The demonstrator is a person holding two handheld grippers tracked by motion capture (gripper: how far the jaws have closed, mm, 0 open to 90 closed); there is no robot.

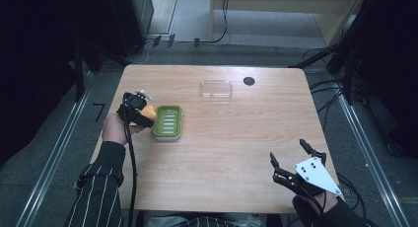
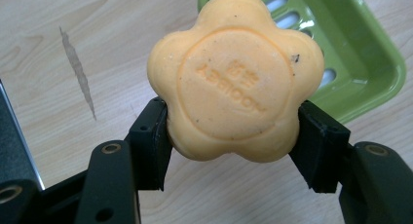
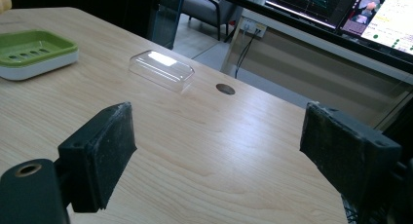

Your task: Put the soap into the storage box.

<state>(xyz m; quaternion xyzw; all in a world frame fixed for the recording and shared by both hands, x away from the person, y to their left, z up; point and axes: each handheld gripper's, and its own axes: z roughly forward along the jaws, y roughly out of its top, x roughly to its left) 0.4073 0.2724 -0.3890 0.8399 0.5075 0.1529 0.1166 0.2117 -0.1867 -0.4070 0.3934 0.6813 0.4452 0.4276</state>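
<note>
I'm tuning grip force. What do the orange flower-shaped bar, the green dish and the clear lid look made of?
The orange bar looks like soap: matte, waxy, with embossed lettering and small specks. The green dish looks like glossy moulded plastic with drain slots, on a white base. The clear lid seems thin transparent plastic, judging by its glare, though glass can't be excluded.

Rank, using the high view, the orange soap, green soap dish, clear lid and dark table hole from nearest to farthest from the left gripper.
1. Orange soap, in the left gripper.
2. Green soap dish, just right.
3. Clear lid, far middle.
4. Dark table hole, beyond the lid.
</note>
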